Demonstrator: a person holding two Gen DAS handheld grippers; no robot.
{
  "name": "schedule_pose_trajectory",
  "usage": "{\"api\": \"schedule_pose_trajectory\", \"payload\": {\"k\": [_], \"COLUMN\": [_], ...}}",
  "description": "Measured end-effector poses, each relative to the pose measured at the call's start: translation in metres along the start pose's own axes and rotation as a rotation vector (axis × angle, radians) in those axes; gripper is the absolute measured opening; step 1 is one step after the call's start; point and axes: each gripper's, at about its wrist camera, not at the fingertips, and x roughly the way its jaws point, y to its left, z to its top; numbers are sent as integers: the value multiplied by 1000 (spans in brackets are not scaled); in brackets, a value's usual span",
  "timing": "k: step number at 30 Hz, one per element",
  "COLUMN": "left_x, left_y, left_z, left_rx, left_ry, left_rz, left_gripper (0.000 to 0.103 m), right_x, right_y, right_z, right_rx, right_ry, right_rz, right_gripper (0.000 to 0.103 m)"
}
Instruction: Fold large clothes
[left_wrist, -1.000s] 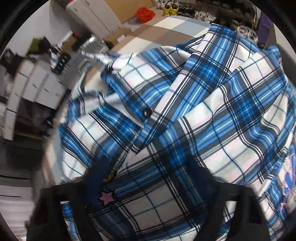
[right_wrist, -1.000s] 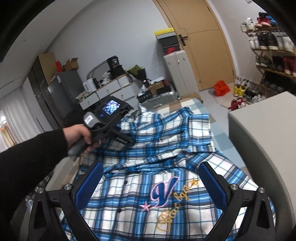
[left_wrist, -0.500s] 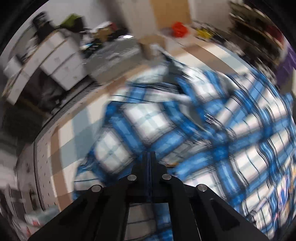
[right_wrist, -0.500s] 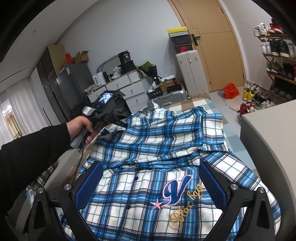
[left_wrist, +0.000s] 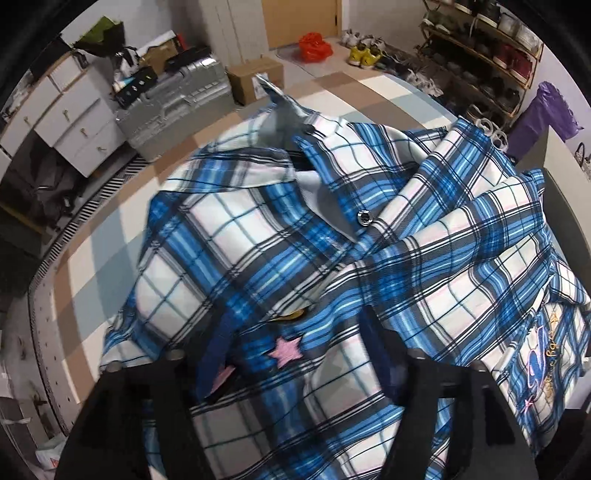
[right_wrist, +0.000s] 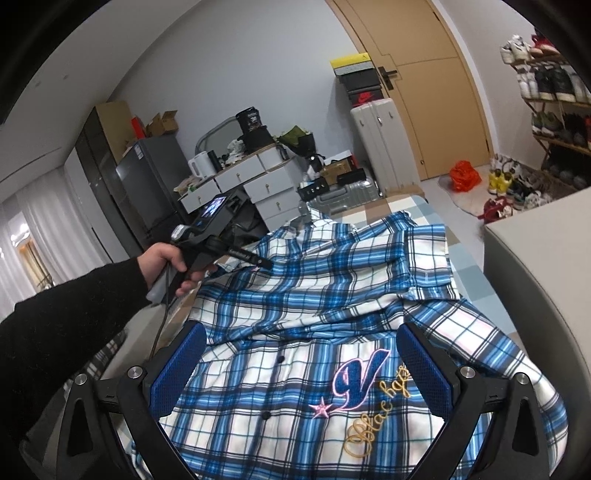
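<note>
We had the right gripper (right_wrist: 301, 365) hovering low over the plaid shirt (right_wrist: 332, 295), its blue pads spread wide with nothing between them, the embroidered V logo (right_wrist: 360, 380) lying just ahead. Over on the left side, our left hand (right_wrist: 166, 262) in a black sleeve held the left gripper (right_wrist: 258, 262) down at the shirt's far edge, jaws opening, near the collar (right_wrist: 310, 221) by the silver suitcase (right_wrist: 343, 195)
</note>
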Motion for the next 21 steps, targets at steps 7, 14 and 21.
{"api": "schedule_pose_trajectory", "payload": {"k": [7, 14, 21], "left_x": [22, -8, -20], "left_y": [-3, -5, 8], "left_z": [-1, -14, -22], "left_rx": [87, 72, -65], "left_ry": [54, 47, -11], "left_rz": [86, 63, 163], "left_gripper": [41, 16, 15], "right_x": [2, 2, 3], "right_y": [-1, -1, 4], "right_z": [0, 0, -3], "right_rx": [11, 12, -21], "right_ry": [12, 12, 13], "right_rz": [16, 25, 16], "right_gripper": [103, 103, 103]}}
